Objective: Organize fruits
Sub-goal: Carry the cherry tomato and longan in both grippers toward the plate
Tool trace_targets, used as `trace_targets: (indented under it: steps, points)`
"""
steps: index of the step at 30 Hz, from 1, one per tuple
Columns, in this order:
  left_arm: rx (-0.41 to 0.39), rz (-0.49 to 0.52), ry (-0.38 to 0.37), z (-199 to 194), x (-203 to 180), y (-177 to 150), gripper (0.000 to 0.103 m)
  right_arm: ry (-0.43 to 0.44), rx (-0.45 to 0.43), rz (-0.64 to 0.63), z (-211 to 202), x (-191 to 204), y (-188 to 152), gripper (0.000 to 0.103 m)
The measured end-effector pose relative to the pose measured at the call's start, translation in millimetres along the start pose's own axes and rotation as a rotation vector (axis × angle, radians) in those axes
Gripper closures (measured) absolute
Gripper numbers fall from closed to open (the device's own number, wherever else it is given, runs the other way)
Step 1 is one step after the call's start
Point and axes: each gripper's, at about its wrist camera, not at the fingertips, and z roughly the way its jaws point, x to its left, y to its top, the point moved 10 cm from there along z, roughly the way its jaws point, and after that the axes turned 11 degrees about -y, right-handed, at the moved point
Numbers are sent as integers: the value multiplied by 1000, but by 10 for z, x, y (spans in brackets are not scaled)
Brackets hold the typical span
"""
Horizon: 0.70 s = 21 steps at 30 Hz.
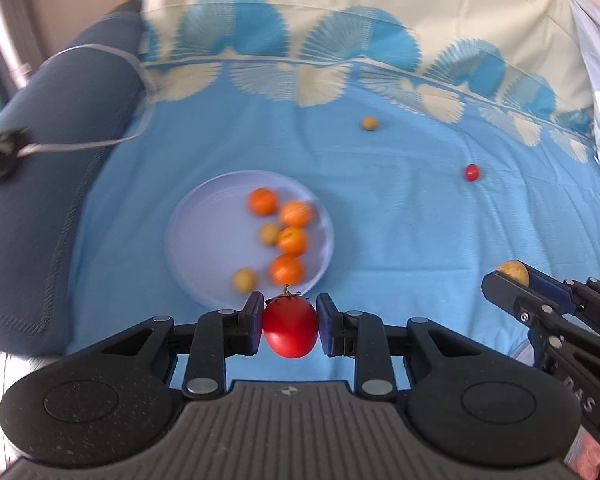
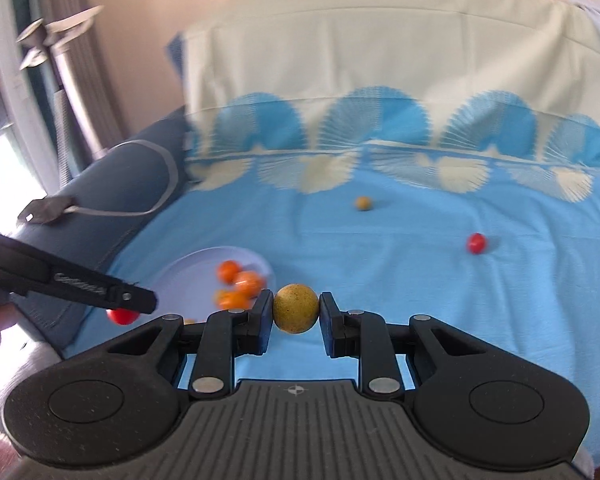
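The left tool (image 1: 290, 326) pinches a red tomato (image 1: 290, 328) near the plate (image 1: 204, 240); the right tool (image 2: 296, 312) pinches a yellow-brown fruit (image 2: 296, 308).

Left claw (image 1: 290, 322) and right claw (image 2: 296, 309) both clamped, angled downward.

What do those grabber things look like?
Both the left gripper and the right gripper are black plastic with rounded shoulders, silver rivets, a ribbed grey plate bearing a small crosshair mark, and dark blue fingertip pads. One has white lettering along its side.
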Motion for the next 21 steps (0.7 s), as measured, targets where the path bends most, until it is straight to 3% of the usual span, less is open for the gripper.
trace_targets:
  steps: [10, 21]
  points:
    - [-64, -52, 17, -592, 383, -504, 72, 106, 25, -96, -573, 832, -276, 77]
    - [-112, -92, -17, -798, 453, -617, 72, 80, -22, -160, -839, 1013, -338, 77]
